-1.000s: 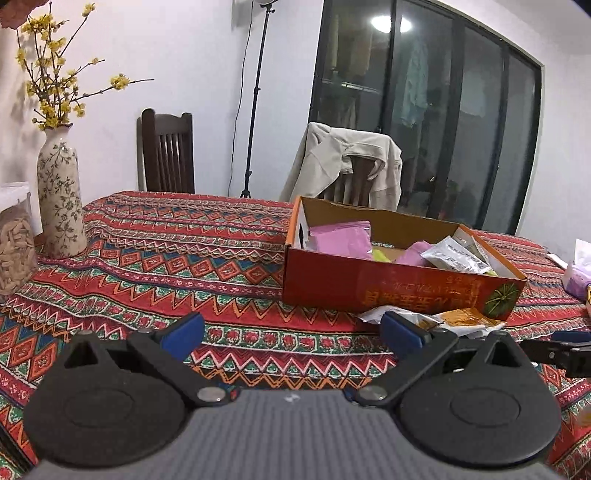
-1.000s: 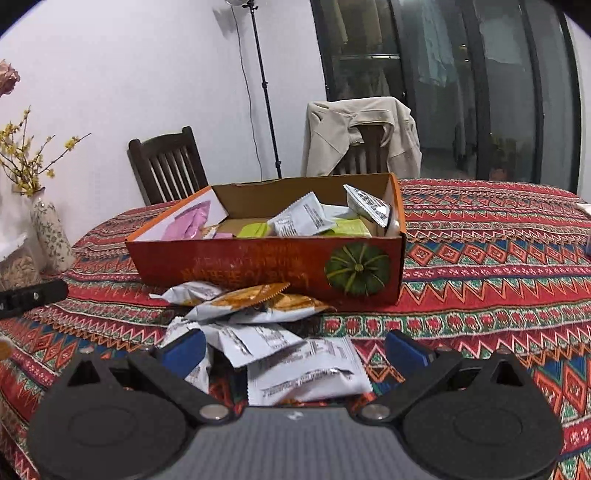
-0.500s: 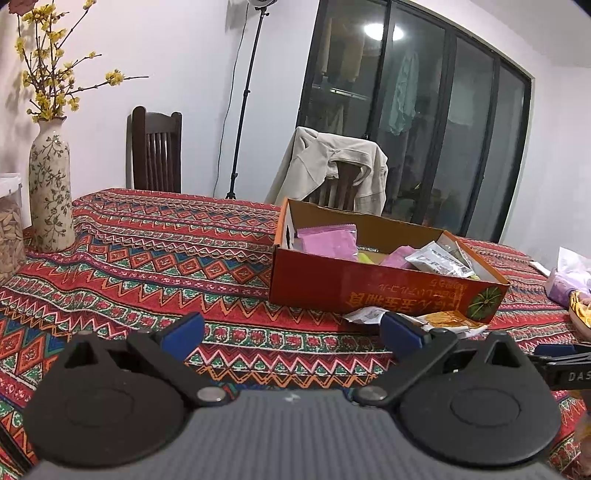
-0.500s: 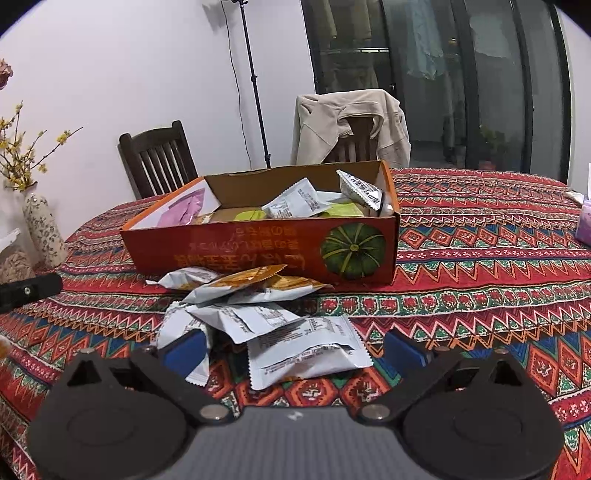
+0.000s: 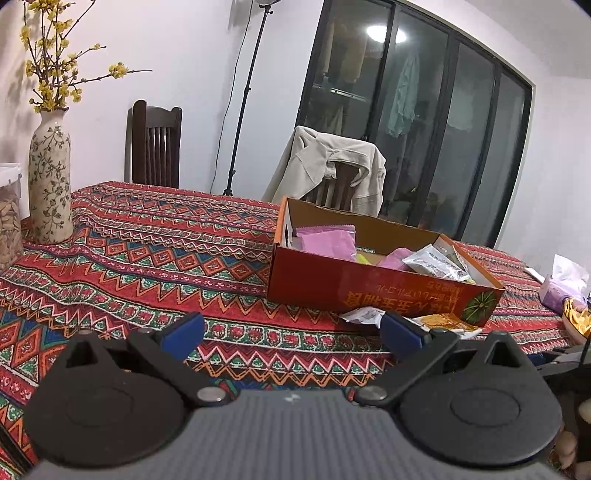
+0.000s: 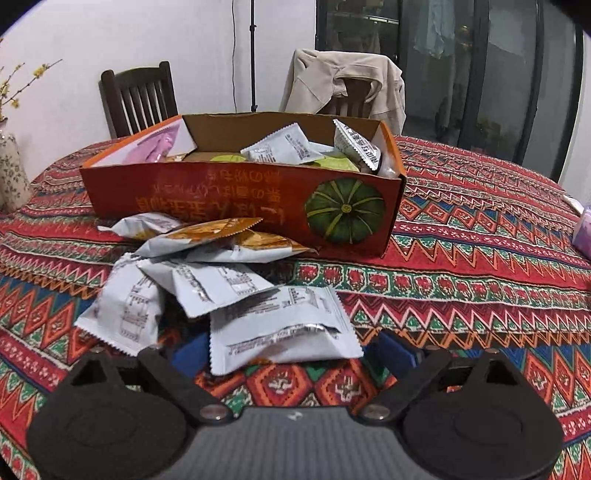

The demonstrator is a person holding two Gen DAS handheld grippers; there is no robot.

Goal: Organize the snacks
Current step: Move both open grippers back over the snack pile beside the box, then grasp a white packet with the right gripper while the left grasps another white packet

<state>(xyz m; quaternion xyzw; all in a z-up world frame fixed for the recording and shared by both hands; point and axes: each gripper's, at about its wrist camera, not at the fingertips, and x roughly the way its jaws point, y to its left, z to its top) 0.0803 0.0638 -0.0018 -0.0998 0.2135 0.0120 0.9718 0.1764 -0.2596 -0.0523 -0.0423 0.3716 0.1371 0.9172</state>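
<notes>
Right claw [image 6: 291,352] lower, nearer white packet [image 6: 280,328].

White walls [image 5: 177,55]. Dark-framed glass doors [image 5: 424,129] at rear reflect a ceiling light [image 5: 382,31]. Dark wooden chair [image 5: 155,144] against the wall; second chair draped with a beige jacket [image 5: 325,166]. Black light stand [image 5: 243,92] between them. Table under red patterned cloth [image 5: 147,251]; floral vase [image 5: 50,177] at left.
</notes>
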